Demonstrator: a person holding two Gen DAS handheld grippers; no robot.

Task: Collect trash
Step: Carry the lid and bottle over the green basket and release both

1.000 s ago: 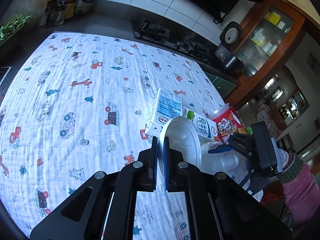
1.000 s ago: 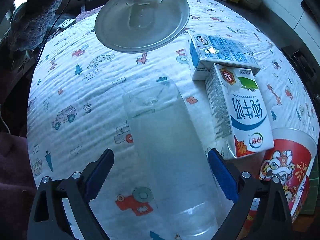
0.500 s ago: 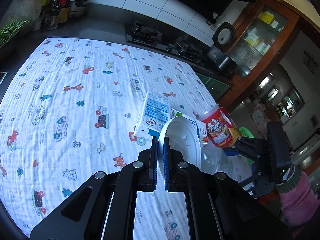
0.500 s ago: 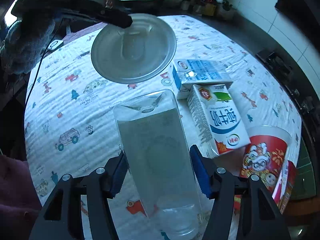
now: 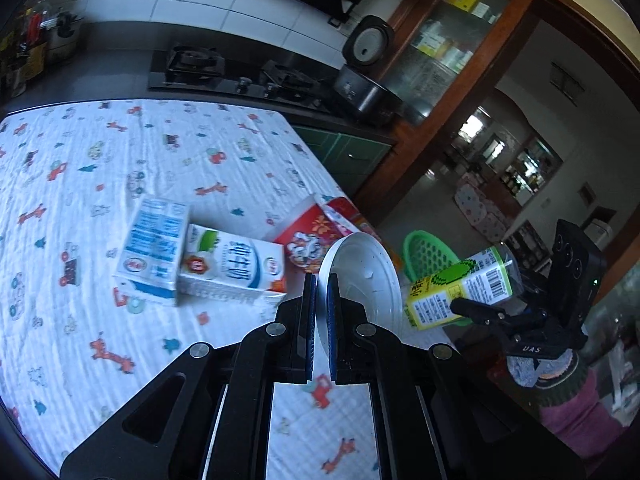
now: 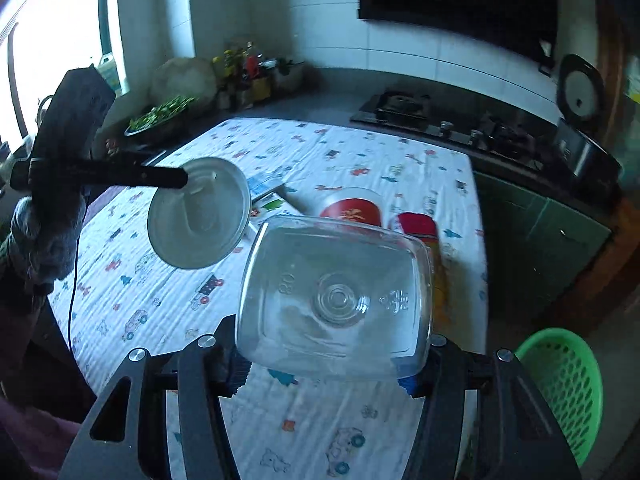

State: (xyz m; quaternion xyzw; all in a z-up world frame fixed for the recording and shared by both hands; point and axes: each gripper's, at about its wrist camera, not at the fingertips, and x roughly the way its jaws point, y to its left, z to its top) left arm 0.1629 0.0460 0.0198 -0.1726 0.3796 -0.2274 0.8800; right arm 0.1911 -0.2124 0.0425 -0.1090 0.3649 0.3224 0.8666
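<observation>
1. Closing on a clear plastic bottle [image 6: 334, 300], the right gripper [image 6: 324, 376] is seen with its pads on the bottle's sides; a white lid [image 5: 362, 276] is pinched in the shut left gripper [image 5: 321, 300].
2. Step judged: carrying both to the green basket [image 6: 560, 384], right of the right jaws; release above it is called for.
3. Remaining: two milk cartons [image 5: 192, 258], red cup [image 5: 308, 236], beyond the left jaws.
4. Bottle neck hidden; basket rim cut off.

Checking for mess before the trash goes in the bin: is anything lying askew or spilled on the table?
No spill shows. Two milk cartons lie toppled on the cloth, touching, and a red cup lies on its side beside them, near the table edge.
</observation>
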